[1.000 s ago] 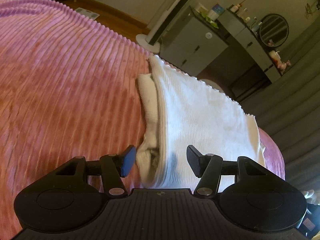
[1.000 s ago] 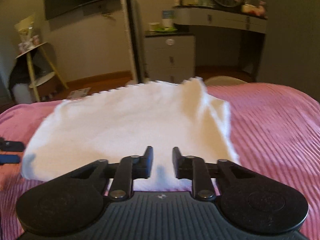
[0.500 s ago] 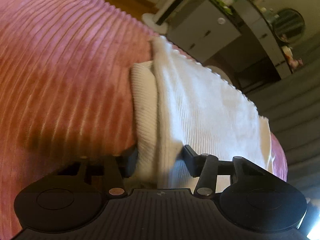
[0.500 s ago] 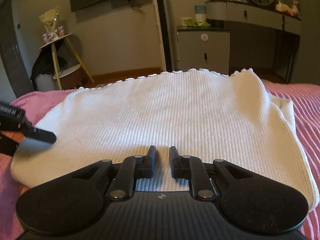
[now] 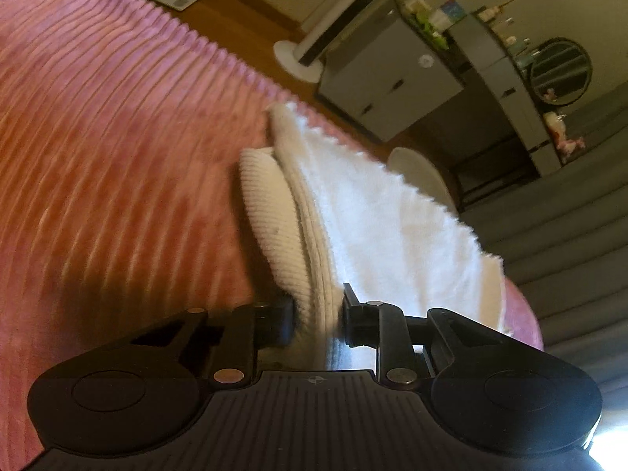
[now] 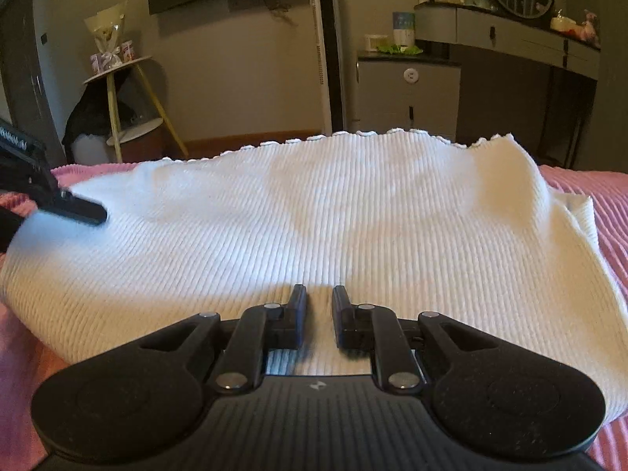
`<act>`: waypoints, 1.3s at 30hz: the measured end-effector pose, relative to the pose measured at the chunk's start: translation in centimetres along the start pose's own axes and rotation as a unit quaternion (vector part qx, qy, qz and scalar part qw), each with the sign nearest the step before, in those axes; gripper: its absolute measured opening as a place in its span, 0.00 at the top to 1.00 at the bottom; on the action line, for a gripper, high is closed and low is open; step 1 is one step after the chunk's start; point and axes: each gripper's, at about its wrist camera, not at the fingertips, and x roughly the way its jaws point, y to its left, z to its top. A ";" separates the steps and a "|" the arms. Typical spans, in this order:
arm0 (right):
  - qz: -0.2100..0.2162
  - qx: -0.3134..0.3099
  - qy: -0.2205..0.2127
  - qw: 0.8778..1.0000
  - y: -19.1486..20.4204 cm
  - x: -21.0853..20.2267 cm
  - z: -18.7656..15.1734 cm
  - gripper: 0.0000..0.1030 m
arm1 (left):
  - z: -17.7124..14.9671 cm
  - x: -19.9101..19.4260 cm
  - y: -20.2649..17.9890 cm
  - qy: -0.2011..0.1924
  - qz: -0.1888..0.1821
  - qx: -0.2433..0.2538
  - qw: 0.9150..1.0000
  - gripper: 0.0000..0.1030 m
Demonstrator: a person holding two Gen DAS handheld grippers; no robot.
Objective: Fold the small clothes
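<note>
Left tongs (image 5: 317, 316) pinch garment (image 6: 314, 212) edge | right tongs (image 6: 317, 316) ajar above

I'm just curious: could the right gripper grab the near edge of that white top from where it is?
Probably yes: the right gripper sits right at the white top, jaws slightly apart, nothing between.

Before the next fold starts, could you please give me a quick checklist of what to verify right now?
1. Left gripper shut on garment edge: ok.
2. Grip includes every layer: cannot tell.
3. Right gripper holding fabric: not ok; fingers sit narrowly apart over the near edge.
4. Garment flat on the blanket: ok, apart from a bump at its right corner.
5. Scalloped hem lies along the far side: ok.
</note>
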 end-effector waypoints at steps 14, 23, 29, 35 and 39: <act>0.013 0.161 -0.074 0.984 -10.3 -8.5 -1.6 0.86 | -5.6 4.1 -20.9 0.017 -0.026 0.219 0.975 0.75; 0.024 0.181 -0.049 0.982 -14.8 -8.9 -3.6 0.85 | -11.4 10.3 -22.0 0.061 -0.004 0.232 0.971 0.56; 0.024 0.192 -0.061 0.979 -15.4 -9.6 -3.0 0.73 | -11.4 1.0 -19.6 -0.010 -0.028 0.241 0.970 0.32; 0.032 0.224 -0.078 0.971 -15.8 -9.6 -1.3 0.50 | -11.0 1.6 -14.6 -0.023 0.105 0.240 0.965 0.38; 0.062 0.241 -0.053 0.967 -15.7 -8.5 -0.7 0.50 | -11.9 2.7 -13.1 -0.020 0.142 0.266 0.953 0.38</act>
